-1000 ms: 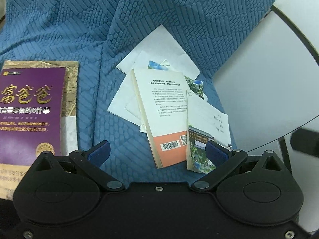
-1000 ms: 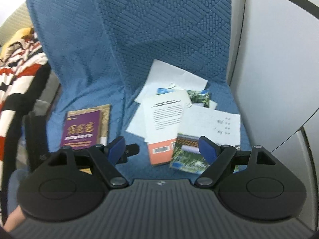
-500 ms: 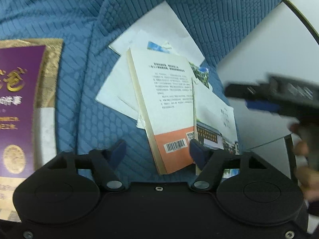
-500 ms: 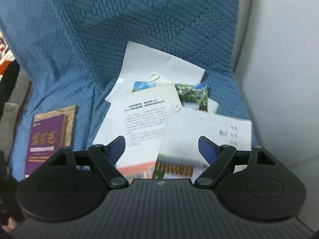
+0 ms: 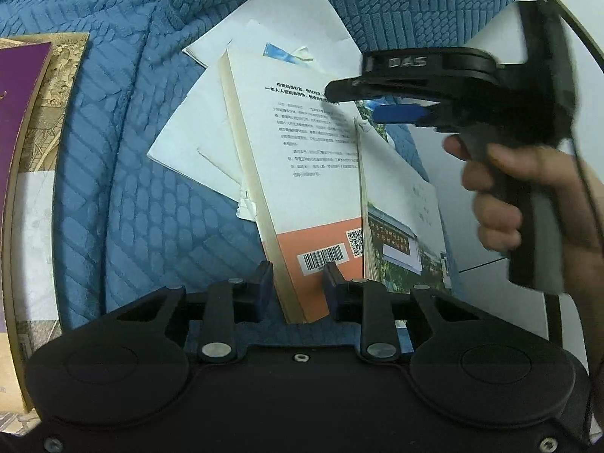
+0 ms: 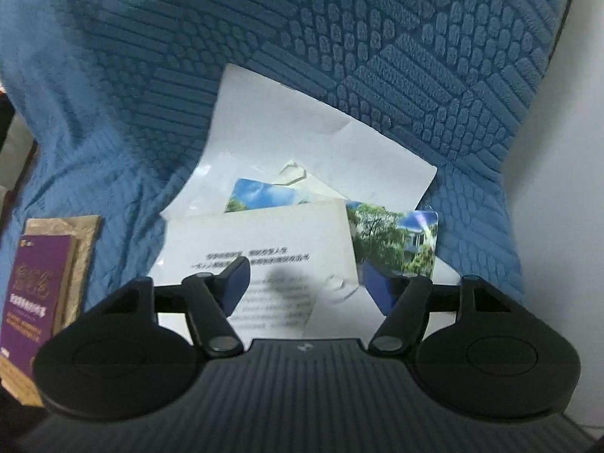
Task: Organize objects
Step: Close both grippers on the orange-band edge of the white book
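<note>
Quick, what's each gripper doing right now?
Left gripper: closing around the book, corner between its fingers.
Right gripper: closing, holding nothing.

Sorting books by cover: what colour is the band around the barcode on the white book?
Orange band, clearest in the left wrist view.

Left claw (image 5: 296,283) pitched steeply down, jaws narrow and closing, blue pads either side of something between them; contact not clear. Right claw (image 6: 305,283) also pitched down, jaws mid-width and closing, nothing gripped. In left wrist view the right claw (image 5: 362,100) shows side-on at upper right, right hand (image 5: 528,196) wrapped round its grip.
</note>
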`<action>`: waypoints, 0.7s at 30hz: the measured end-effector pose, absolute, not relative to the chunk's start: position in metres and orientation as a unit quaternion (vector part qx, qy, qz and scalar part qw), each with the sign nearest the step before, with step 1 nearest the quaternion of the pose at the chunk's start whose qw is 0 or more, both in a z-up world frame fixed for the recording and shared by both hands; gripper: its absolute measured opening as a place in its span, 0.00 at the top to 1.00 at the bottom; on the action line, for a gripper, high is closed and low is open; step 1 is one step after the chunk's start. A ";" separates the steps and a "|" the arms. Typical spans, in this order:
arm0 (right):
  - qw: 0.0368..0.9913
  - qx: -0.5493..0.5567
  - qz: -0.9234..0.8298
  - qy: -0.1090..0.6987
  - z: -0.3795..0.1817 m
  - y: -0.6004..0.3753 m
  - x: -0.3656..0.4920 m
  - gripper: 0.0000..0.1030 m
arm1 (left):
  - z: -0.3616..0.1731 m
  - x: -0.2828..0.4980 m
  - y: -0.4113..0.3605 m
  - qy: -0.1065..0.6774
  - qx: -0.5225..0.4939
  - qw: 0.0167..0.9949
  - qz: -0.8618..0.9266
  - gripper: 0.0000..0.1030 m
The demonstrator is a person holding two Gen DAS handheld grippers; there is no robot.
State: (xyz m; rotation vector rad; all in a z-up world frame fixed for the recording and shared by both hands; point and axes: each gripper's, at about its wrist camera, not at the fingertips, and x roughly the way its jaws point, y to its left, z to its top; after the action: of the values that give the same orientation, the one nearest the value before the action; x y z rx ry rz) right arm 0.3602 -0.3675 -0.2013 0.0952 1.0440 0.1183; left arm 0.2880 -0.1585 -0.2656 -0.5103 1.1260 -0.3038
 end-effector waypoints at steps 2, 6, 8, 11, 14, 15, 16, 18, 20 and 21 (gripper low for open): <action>0.859 0.050 0.045 0.508 -0.212 -0.371 0.369 0.42 | -0.265 0.287 -0.156 0.524 -0.243 0.804 -0.142 0.75; 0.847 0.110 0.041 0.519 -0.220 -0.387 0.377 0.43 | -0.267 0.289 -0.149 0.524 -0.266 0.797 -0.140 0.77; 0.842 0.121 0.042 0.524 -0.220 -0.390 0.378 0.40 | -0.269 0.291 -0.145 0.526 -0.279 0.792 -0.138 0.78; 0.833 0.140 0.061 0.532 -0.220 -0.392 0.377 0.40 | -0.272 0.293 -0.139 0.526 -0.299 0.784 -0.136 0.79; 0.827 0.133 0.070 0.542 -0.219 -0.389 0.379 0.39 | -0.275 0.294 -0.133 0.527 -0.317 0.778 -0.130 0.81; 0.825 0.134 0.072 0.545 -0.219 -0.387 0.378 0.39 | -0.275 0.295 -0.130 0.524 -0.324 0.778 -0.122 0.81; 0.822 0.133 0.076 0.548 -0.219 -0.385 0.378 0.39 | -0.277 0.297 -0.128 0.521 -0.332 0.778 -0.114 0.83; 0.819 0.120 0.084 0.554 -0.219 -0.379 0.376 0.39 | -0.278 0.300 -0.123 0.521 -0.348 0.773 -0.101 0.83; 0.819 0.102 0.081 0.559 -0.218 -0.375 0.373 0.38 | -0.277 0.303 -0.121 0.520 -0.348 0.774 -0.093 0.83; 0.818 0.100 0.077 0.562 -0.218 -0.374 0.372 0.38 | -0.276 0.304 -0.121 0.520 -0.344 0.777 -0.091 0.83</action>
State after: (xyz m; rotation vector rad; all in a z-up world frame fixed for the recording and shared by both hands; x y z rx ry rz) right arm 0.3724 -0.3739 -0.2178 0.2135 1.1974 0.1638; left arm 0.3036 -0.1211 -0.2758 -0.7433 1.1243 -0.1964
